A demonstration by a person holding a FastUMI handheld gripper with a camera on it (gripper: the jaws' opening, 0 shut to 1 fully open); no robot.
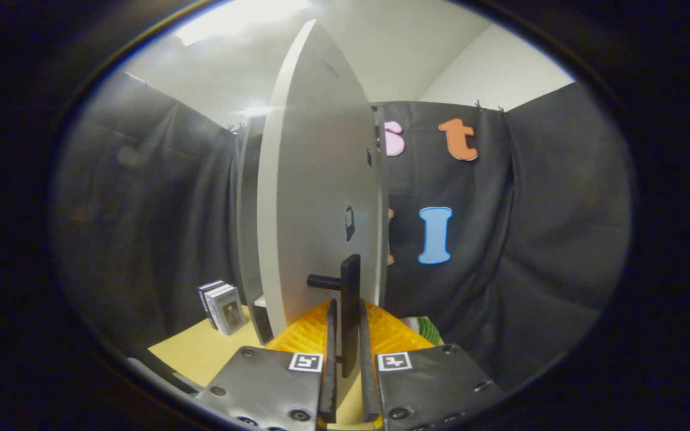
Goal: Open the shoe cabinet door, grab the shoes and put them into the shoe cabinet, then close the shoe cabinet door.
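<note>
The white shoe cabinet door [315, 197] stands swung out toward me, seen nearly edge-on, with the dark cabinet body [248, 239] behind its left side. A black bar handle [350, 299] sticks out from the door's lower part. My gripper [347, 335] is shut on this handle, one finger pressing each side of the vertical bar. Something white and green [424, 328], perhaps a shoe, peeks out low to the right of the fingers; most of it is hidden.
An orange slatted rack [396, 335] lies under and just beyond the fingers. Two small boxes [223, 307] stand on the yellow table [201, 353] to the left of the cabinet. Black cloth walls close in on both sides.
</note>
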